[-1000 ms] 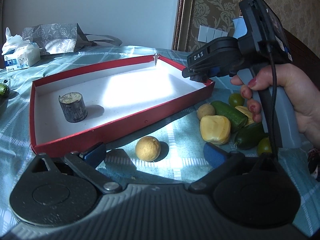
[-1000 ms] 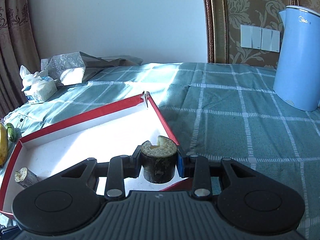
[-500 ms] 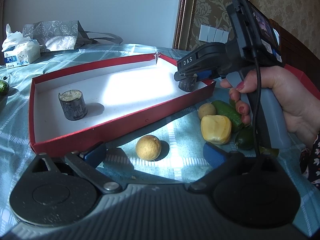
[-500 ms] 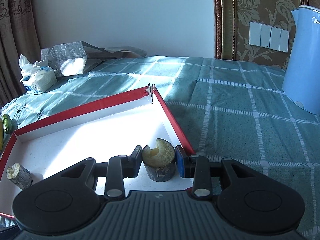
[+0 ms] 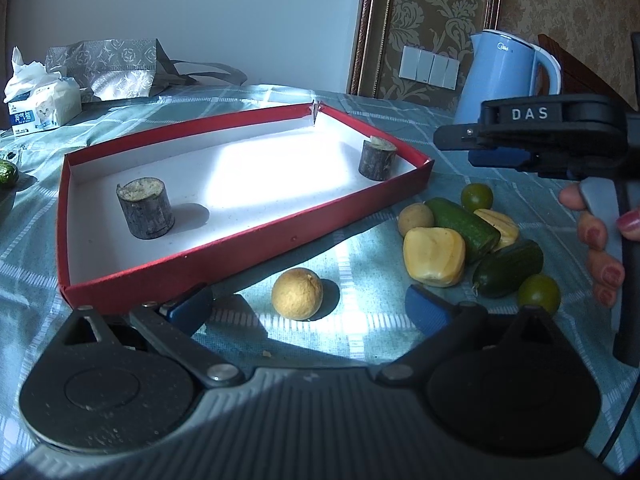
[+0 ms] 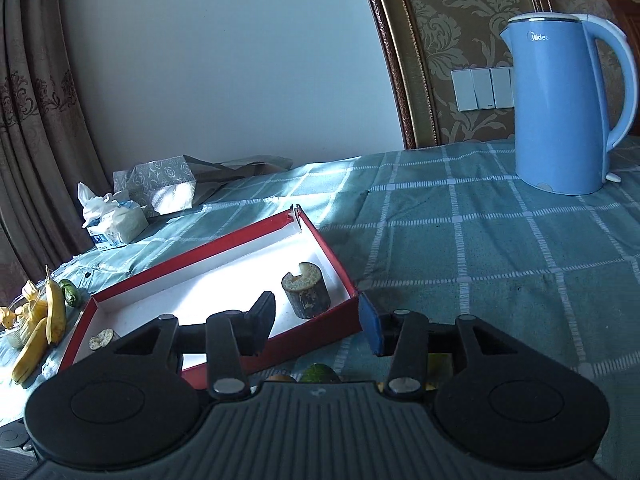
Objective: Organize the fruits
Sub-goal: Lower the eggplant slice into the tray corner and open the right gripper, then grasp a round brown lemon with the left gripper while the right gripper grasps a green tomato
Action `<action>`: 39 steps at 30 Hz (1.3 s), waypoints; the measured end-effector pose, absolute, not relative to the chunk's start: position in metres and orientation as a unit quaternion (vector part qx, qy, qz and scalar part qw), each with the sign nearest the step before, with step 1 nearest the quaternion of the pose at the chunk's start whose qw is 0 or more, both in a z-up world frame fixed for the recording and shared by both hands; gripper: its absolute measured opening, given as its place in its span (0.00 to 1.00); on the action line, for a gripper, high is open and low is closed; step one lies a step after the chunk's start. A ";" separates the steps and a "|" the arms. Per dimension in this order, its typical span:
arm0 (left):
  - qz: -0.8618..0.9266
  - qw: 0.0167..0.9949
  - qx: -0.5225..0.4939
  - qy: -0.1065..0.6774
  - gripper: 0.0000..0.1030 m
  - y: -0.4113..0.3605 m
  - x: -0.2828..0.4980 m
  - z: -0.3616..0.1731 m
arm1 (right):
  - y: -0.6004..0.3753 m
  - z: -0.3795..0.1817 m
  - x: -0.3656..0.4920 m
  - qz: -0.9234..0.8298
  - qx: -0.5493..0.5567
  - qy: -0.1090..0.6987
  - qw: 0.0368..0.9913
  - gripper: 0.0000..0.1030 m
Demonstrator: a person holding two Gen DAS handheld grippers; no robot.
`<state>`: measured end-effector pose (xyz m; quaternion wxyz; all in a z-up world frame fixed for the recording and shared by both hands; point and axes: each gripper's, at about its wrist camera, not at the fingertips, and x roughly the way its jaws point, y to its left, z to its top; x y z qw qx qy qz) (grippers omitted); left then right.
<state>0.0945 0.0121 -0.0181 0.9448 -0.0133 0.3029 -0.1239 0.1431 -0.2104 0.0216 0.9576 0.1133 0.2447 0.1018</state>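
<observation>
Notably, the right hand-held gripper (image 6: 318,322) was found opening and empty, the sugarcane piece (image 6: 306,290) standing in the red box (image 6: 320,340); the box rim could be snagged by its low jaws.

The left hand-held gripper (image 5: 308,308) was held wide open near the round fruit (image 5: 297,293).

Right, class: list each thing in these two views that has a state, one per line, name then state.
Right gripper: jaws opening, nothing between them.
Left gripper: open, empty.
Red tray: open-topped, flat on the tablecloth.
Near sugarcane piece: upright in the tray.
Far sugarcane piece: upright, notched top, released.
Round yellow fruit: loose, outside the tray.
Blue kettle: upright, lid shut.
Tissue pack: open, tissue sticking out.
</observation>
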 end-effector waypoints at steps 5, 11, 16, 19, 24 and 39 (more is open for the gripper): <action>-0.118 0.945 -0.003 0.305 0.96 0.007 0.095 -0.019 | -0.230 0.011 0.098 0.068 0.119 0.237 0.962 0.54; -0.109 0.946 0.030 0.304 0.90 -0.005 0.096 -0.019 | -0.248 -0.005 0.070 0.040 0.153 0.219 0.963 0.54; -0.097 0.947 0.030 0.305 0.83 -0.006 0.100 -0.020 | -0.244 -0.018 0.062 0.032 0.155 0.233 0.960 0.54; -0.100 0.947 0.026 0.306 0.78 -0.004 0.101 -0.020 | -0.242 -0.021 0.056 0.035 0.155 0.231 0.960 0.54; -0.097 0.948 0.010 0.302 0.67 0.001 0.101 -0.019 | -0.232 -0.020 0.047 0.009 0.126 0.244 0.962 0.54; -0.097 0.949 0.028 0.299 0.48 -0.006 0.099 -0.019 | -0.233 -0.018 0.033 -0.010 0.133 0.228 0.965 0.54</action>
